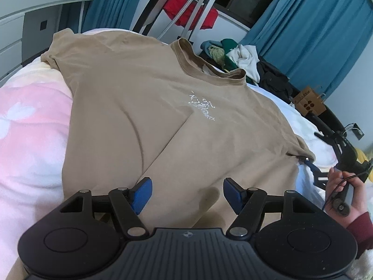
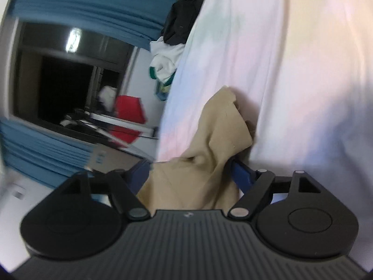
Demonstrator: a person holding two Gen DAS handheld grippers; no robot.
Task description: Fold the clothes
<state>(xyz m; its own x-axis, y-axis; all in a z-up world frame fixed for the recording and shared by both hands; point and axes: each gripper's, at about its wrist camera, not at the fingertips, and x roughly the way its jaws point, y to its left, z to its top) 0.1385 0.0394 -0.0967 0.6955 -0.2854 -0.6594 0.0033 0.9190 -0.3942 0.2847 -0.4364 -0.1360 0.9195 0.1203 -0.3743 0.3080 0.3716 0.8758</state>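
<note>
Tan t-shirt (image 1: 144, 107) lies spread face up on pastel blanket (image 1: 30, 126), collar toward far side. Left gripper (image 1: 187, 194) spread wide, grasping nothing, hovering over lower body of shirt. Right gripper (image 2: 190, 171) at shirt's sleeve edge, bunched tan fabric (image 2: 209, 144) between blue pads (image 2: 240, 175); whether pinched tight, cannot tell. Likely handling: light, limp cotton, drapes and wrinkles, no stiffness, not fragile. Best hold: pinch hem corner and sleeve or shoulder seam, lift both together. Pile of other clothes (image 1: 235, 56) beyond collar.

Teal curtains (image 1: 310, 23) flank a dark window (image 2: 63, 86) — white drawers (image 1: 14, 37) stand left.
</note>
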